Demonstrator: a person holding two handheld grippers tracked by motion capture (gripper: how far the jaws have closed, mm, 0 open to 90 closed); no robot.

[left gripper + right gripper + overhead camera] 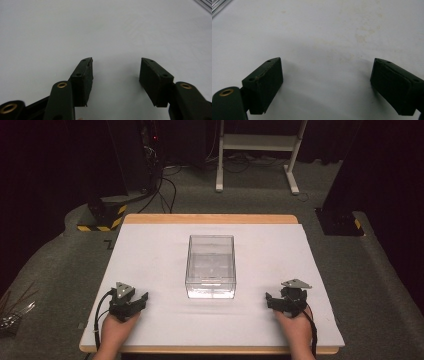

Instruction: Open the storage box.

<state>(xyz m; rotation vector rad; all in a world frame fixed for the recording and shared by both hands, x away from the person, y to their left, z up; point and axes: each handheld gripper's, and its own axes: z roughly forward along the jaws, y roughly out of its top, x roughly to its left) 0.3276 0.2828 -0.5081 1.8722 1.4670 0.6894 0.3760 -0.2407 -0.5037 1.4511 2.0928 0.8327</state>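
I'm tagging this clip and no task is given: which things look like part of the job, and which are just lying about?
Likely part of the job (a guess):
- clear plastic box, mid-table
- left claw, open, holding nothing
- right claw, open, holding nothing
- white table cover

Just lying about:
- white stand legs behind the table
- floor cables
- yellow-black striped base

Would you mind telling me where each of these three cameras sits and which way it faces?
High view: above the person's side, looking forward and down on the white table, the clear box, both hands and grippers.
Left gripper view: on the left gripper, looking along its open jaws at bare tabletop.
Right gripper view: on the right gripper, likewise, jaws open wider.
Shared: both gripper views show the white tabletop that the high view overlooks.
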